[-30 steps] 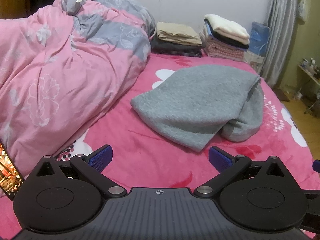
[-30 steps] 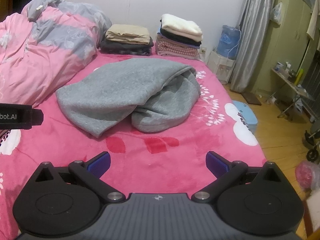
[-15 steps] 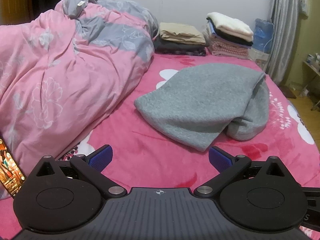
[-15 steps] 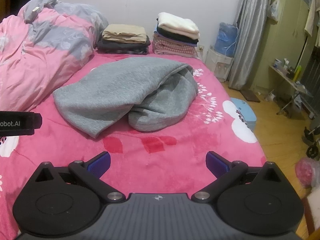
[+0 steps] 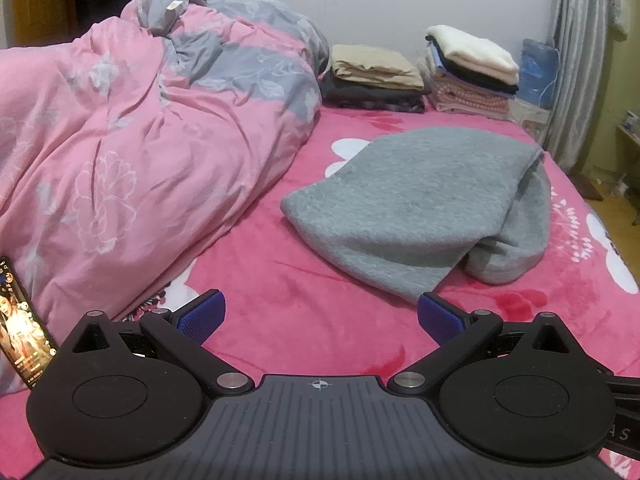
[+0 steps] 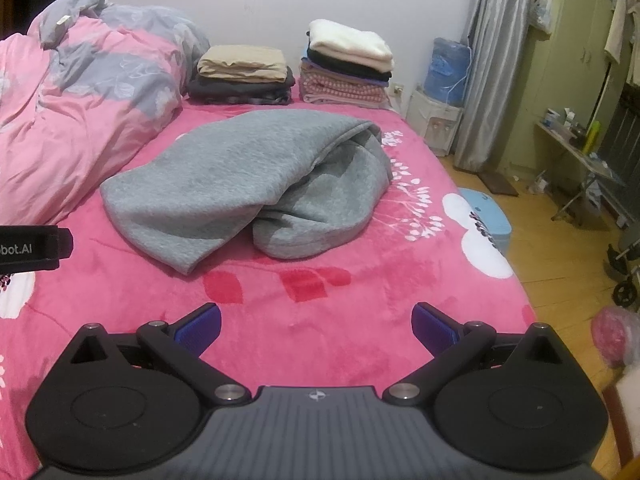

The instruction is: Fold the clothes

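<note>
1. Grey garment (image 5: 416, 208) lies mid-bed on the pink blanket (image 5: 320, 312), loosely doubled: upper layer draped over a rounded lower bulge on its right side. Uneven edges, near corner pointing toward the grippers.
2. Step, as judged: approach before a fresh grasp; the fold is partly made, not squared.
3. Next move likely calls for reaching forward to the near corner or edge and pinching one layer only; thick fleece-like cloth may bunch.
4. Left gripper (image 5: 320, 316): blue pads spread wide, nothing between them, hanging above bare blanket, apart from the garment.
5. Right gripper (image 6: 316, 324): likewise wide apart, empty, short of the garment's near edge.
6. Surroundings: rumpled pink-and-grey duvet (image 5: 132, 128) to the left; two folded stacks (image 6: 296, 68) at the far wall; lit phone (image 5: 20, 320) at left edge.
</note>
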Demonstrator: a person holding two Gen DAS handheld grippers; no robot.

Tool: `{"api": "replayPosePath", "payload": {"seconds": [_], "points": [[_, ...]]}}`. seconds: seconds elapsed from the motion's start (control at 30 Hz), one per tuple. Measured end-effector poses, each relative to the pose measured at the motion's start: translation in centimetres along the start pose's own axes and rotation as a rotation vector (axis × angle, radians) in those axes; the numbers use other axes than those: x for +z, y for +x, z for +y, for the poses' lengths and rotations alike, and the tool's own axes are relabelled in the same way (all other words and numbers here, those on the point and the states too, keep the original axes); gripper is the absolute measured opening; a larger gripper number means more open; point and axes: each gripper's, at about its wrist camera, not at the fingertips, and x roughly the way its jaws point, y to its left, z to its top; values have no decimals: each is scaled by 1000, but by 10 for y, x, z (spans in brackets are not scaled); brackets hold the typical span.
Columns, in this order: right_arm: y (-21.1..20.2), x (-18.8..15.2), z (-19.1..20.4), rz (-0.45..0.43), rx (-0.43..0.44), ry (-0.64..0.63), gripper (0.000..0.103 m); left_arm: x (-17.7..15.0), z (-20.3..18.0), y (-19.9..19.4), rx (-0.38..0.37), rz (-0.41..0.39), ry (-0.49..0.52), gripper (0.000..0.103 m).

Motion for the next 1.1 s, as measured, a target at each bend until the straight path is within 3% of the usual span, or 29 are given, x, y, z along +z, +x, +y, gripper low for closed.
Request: {"api": "replayPosePath", "payload": {"seconds": [0.97, 1.1], "points": [[-1, -1, -2, -4, 0, 6, 103, 0, 1, 0, 5, -2, 24, 103], [-1, -1, -2, -5, 0, 8, 103, 0, 1, 1, -33, -6, 56, 103]]}}
